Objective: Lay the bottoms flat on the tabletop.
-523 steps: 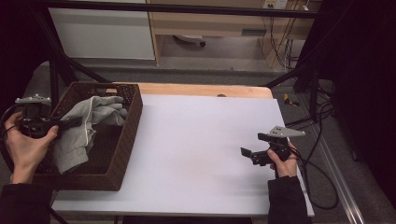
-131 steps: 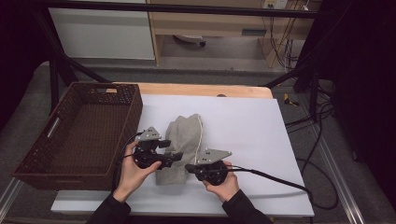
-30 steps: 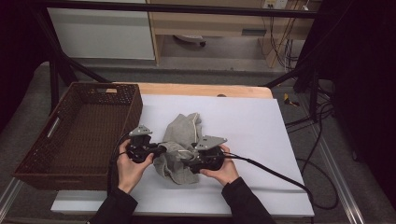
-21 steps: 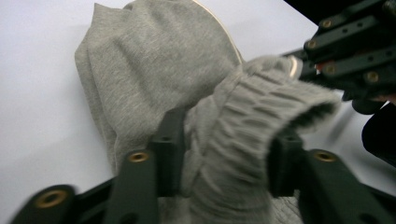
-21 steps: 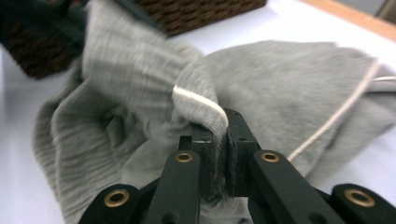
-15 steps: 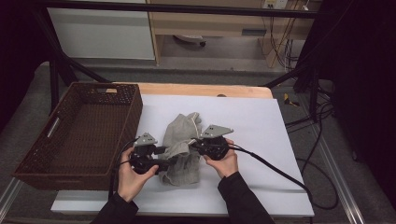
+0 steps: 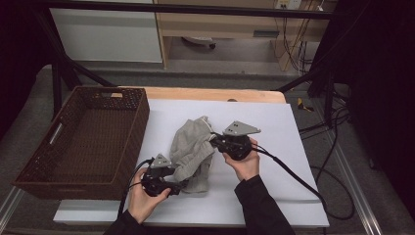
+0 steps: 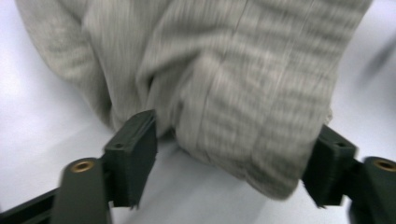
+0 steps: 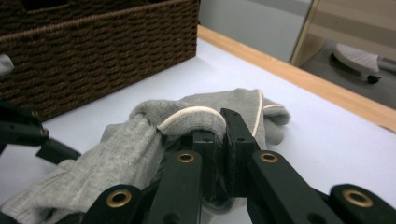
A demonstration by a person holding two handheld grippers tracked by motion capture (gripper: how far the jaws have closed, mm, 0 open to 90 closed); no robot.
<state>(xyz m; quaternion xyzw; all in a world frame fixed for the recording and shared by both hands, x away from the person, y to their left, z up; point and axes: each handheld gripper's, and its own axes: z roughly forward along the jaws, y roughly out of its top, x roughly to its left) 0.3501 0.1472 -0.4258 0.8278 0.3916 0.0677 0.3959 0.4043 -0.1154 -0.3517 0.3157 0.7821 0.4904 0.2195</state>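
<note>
A grey knit garment lies crumpled on the white table. My right gripper is at its right side, shut on a cream-trimmed edge of the garment and holding that edge up off the table. My left gripper is at the garment's near left corner. In the left gripper view its jaws stand wide apart, open, with a thick fold of the garment lying between them. The far jaws of my left gripper also appear at the left of the right gripper view.
A dark brown wicker basket stands at the table's left, its wall close behind the garment. A bare wooden strip runs along the table's far edge. Cables trail off to the right. The right half of the table is bare white.
The garment, once in the basket, lies on the table. In the last second my right gripper moved away and rightward, pulling its edge up. My left gripper slid nearer the person.
</note>
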